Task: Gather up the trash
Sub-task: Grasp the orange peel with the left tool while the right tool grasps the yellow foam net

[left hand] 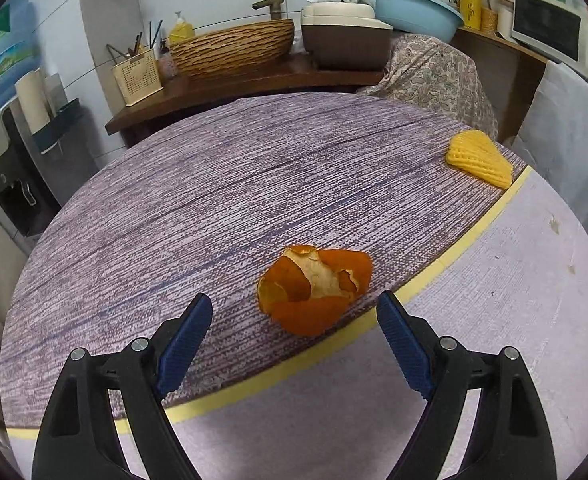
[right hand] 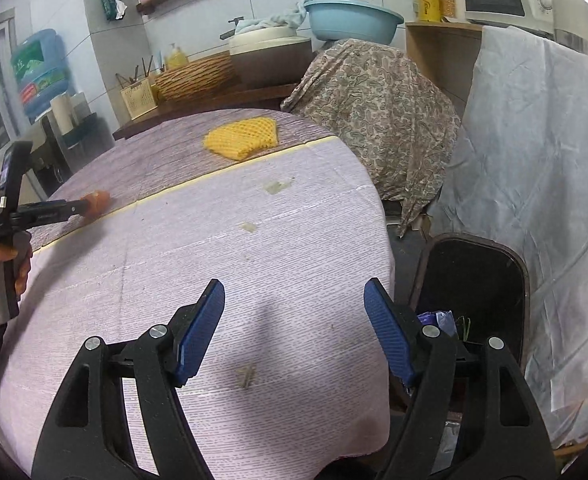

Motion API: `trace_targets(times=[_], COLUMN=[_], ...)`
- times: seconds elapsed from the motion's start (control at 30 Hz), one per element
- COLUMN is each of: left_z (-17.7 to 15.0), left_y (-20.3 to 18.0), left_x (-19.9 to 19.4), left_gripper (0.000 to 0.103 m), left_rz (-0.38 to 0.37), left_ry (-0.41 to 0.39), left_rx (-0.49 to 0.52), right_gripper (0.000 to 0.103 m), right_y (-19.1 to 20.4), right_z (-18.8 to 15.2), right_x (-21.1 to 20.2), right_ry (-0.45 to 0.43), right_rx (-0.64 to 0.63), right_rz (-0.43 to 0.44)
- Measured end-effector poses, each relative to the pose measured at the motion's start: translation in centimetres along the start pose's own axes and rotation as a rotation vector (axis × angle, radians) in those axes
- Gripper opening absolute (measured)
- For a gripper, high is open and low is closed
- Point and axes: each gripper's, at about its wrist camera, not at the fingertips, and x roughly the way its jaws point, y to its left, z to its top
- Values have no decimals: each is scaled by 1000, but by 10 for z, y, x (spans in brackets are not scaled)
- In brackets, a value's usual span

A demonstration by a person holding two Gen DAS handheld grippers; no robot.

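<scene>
An orange peel [left hand: 313, 288] lies on the round table [left hand: 214, 200], just ahead of my left gripper [left hand: 294, 320], which is open with the peel close to the gap between its blue pads. A yellow foam fruit net [left hand: 479, 159] lies at the far right of the table; it also shows in the right wrist view [right hand: 241, 138]. My right gripper [right hand: 294, 316] is open and empty above the table's near edge. A black trash bin [right hand: 473, 280] stands on the floor to its right. In the right wrist view the left gripper [right hand: 76, 208] reaches the peel [right hand: 97, 201].
The table carries a purple woven mat and a pale cloth [right hand: 222, 264] with small stains. Behind stand a counter with a wicker basket [left hand: 232, 48], a utensil holder [left hand: 136, 76], a rice cooker [left hand: 345, 36] and a blue basin [left hand: 415, 10]. A cloth-draped object [right hand: 377, 112] stands at the right.
</scene>
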Motion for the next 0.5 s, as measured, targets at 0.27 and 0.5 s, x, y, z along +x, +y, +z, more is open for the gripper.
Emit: trace_targets(times=[0.27, 0.5], left_z=[6, 6], left_y=[-9, -4], left_x=[20, 13], left_gripper=[62, 26], left_rz=[-4, 2], left_ry=[46, 21], left_rx=[30, 7], right_gripper=[72, 72], right_y=[9, 27], right_z=[11, 50], right_x=[10, 41], right_ry=[27, 54], right_rx=[-26, -53], right_rz=[12, 61])
